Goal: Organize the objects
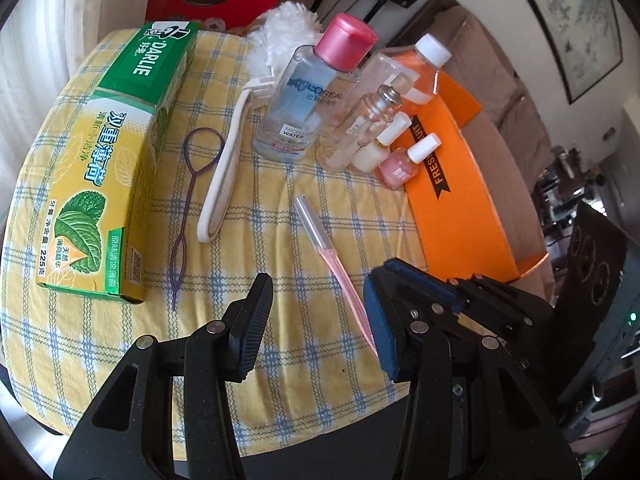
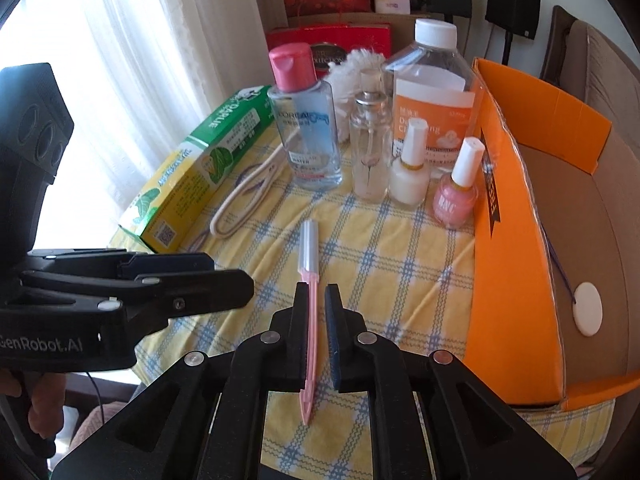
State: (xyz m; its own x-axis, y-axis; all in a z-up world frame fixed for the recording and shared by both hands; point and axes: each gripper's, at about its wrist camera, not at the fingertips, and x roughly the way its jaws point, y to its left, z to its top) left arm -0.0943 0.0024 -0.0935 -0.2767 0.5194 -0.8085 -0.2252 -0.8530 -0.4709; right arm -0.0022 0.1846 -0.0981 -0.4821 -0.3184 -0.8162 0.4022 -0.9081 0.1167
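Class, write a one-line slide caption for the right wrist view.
Right gripper straddles a pink razor lying on the checked cloth, bottles behind, orange box alongside.

Home living room. Ahead of my jaws: small table under yellow plaid cloth [image 2: 400,248], sheer white curtain [image 2: 152,40] on the left, brown fabric sofa [image 1: 480,80] and framed ink painting [image 1: 576,20] on the right.
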